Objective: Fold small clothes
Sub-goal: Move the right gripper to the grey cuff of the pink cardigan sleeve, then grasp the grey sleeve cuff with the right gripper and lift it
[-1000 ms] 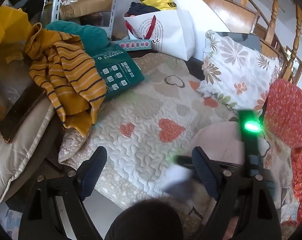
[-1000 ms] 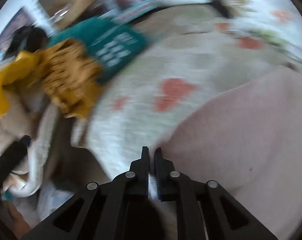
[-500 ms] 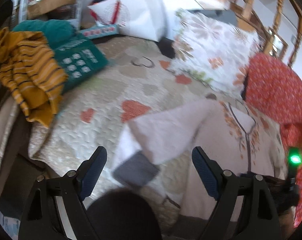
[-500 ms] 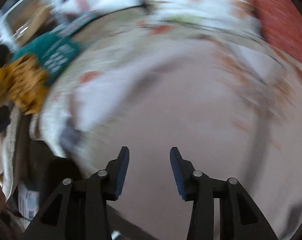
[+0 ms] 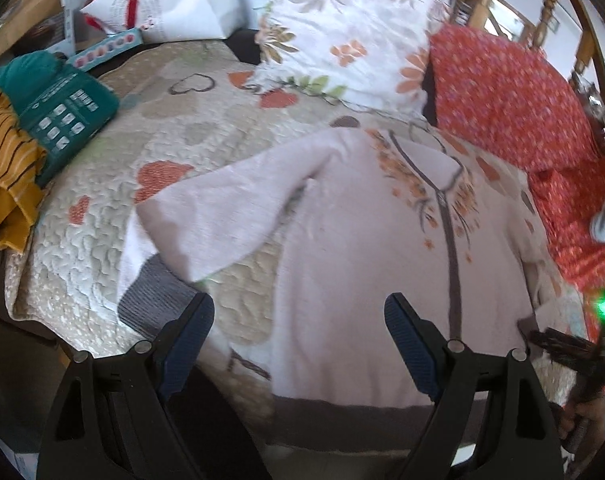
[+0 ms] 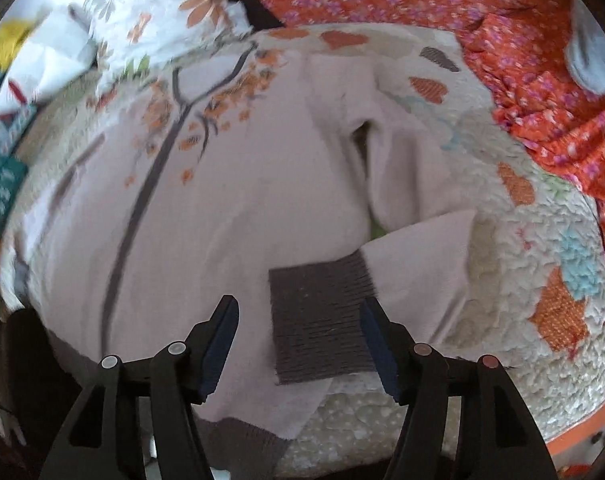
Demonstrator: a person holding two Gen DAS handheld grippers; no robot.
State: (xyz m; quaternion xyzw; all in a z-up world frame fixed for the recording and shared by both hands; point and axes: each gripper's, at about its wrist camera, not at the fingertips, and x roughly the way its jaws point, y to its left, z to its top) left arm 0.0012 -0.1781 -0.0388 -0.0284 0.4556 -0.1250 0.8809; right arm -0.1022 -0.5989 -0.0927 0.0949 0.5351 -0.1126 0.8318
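A pale pink zip-up top (image 5: 362, 240) lies spread front-up on a heart-patterned quilt (image 5: 174, 128), its dark zipper line running down the middle and orange leaf print near the collar. The left claw (image 5: 298, 340) hangs over the hem with its jaws wide apart, holding nothing. The right claw (image 6: 298, 336) is likewise apart and empty, poised just above a grey ribbed cuff (image 6: 322, 328) whose sleeve is folded back onto the body (the sleeve bunches into a deep crease beside it). The other sleeve (image 5: 218, 216) lies angled out across the quilt. Around the top: a floral pillow (image 5: 342, 36) at the head, red flowered fabric (image 5: 510, 96) crowding one side, a teal package (image 5: 62, 120) and a mustard striped garment (image 5: 6, 176) on the far side.
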